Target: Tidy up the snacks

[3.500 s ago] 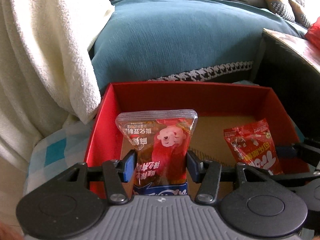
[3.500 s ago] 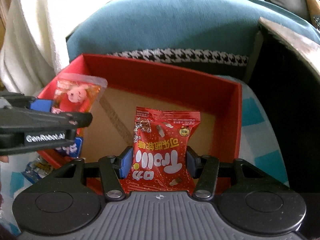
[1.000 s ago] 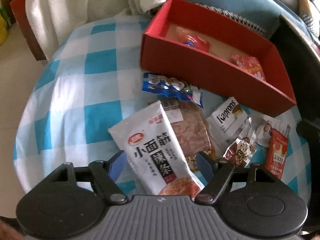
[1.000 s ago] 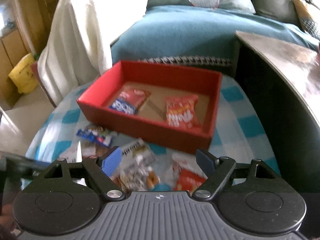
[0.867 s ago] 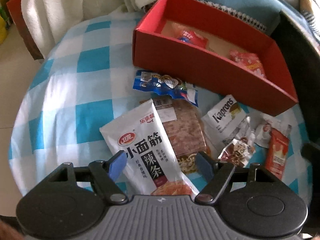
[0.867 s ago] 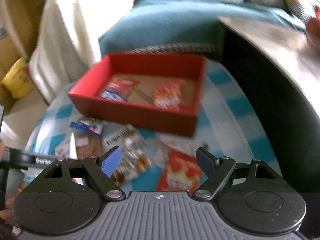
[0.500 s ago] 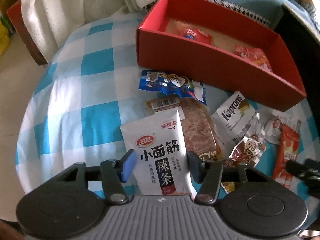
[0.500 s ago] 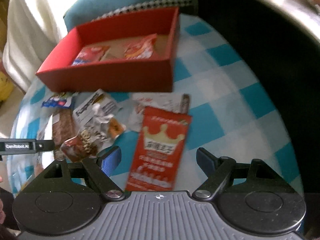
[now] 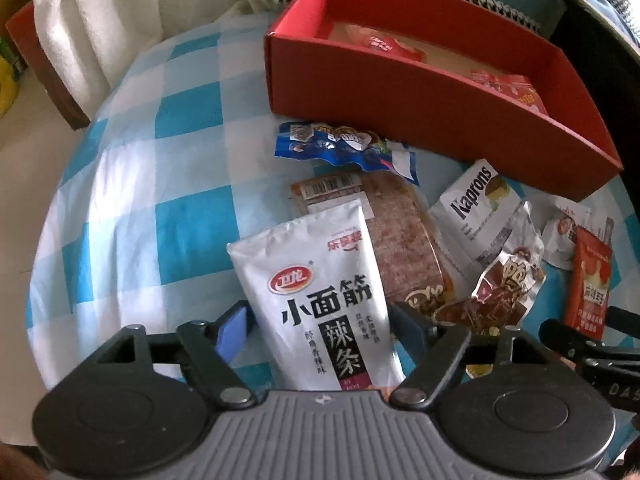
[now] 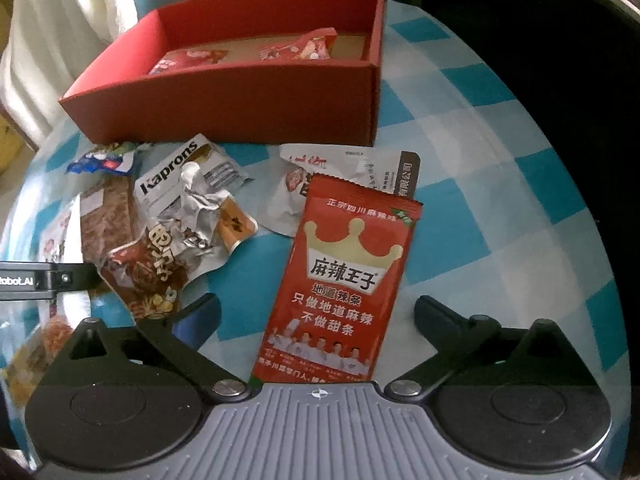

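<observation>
A red box point(image 9: 400, 92) at the back of the checked cloth holds two red snack packets point(image 10: 298, 48). My left gripper point(image 9: 320, 326) straddles the lower end of a white spicy-strip pouch point(image 9: 320, 292), its pads close to the pouch's sides, contact unclear. My right gripper point(image 10: 316, 320) is open wide around the lower end of a red crown packet point(image 10: 348, 280) that lies flat on the cloth. The box also shows in the right wrist view point(image 10: 240, 96).
Loose snacks lie in front of the box: a blue packet point(image 9: 340, 148), a brown meat pack point(image 9: 400, 248), a white Kaprons packet point(image 9: 476, 204), a crumpled foil packet point(image 10: 180, 240) and a white packet point(image 10: 340, 168). A dark table point(image 10: 540, 20) stands at right. A white towel point(image 9: 120, 20) hangs at left.
Both grippers left the box without their red packets, which now lie inside. The left came down around the white pouch and narrowed. The right came down over the red crown packet.
</observation>
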Motion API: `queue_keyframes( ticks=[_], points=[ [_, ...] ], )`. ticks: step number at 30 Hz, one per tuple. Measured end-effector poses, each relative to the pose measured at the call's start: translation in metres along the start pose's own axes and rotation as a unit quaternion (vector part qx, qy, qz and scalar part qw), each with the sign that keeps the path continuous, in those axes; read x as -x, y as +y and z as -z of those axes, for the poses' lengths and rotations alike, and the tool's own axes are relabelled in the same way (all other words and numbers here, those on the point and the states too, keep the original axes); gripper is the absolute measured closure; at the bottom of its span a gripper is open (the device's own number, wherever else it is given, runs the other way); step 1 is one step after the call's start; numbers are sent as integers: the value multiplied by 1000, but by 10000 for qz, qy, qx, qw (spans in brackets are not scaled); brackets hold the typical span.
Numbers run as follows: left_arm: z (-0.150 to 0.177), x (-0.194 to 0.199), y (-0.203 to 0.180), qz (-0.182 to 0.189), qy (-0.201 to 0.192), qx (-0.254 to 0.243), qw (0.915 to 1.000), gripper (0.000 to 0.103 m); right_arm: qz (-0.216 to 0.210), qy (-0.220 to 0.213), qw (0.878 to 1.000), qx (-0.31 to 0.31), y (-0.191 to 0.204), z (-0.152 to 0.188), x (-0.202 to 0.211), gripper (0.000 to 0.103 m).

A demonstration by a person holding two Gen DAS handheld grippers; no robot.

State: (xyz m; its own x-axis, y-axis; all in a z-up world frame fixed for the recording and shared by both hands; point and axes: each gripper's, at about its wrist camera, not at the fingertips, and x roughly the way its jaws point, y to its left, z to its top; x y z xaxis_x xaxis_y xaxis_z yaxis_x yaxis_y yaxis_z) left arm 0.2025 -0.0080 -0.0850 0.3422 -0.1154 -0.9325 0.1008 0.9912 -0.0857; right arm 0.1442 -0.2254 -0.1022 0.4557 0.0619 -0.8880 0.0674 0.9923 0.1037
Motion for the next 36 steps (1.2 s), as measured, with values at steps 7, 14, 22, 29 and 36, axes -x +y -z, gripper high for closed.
queue_keyframes(
  ticks=[7,14,22,29,36],
  points=[
    [7,-5,-10,-79,-99,-325,9994,16,239,195,9980,545,14,4,-2,0],
    [7,-6,-11,-69,-51,-344,9994,15,274,35,9979,594,11,6,6,17],
    [2,6,-9,380,-4,-268,9989,61,152,-89,9988,464,6,2,19,41],
    [2,15,-12,566,-43,-359,9977,66,-4,-434,9988,204,0,-5,40,42],
    [3,36,-22,661,-326,-656,9951,67,-141,-683,9975,118,0,-7,54,42]
  ],
)
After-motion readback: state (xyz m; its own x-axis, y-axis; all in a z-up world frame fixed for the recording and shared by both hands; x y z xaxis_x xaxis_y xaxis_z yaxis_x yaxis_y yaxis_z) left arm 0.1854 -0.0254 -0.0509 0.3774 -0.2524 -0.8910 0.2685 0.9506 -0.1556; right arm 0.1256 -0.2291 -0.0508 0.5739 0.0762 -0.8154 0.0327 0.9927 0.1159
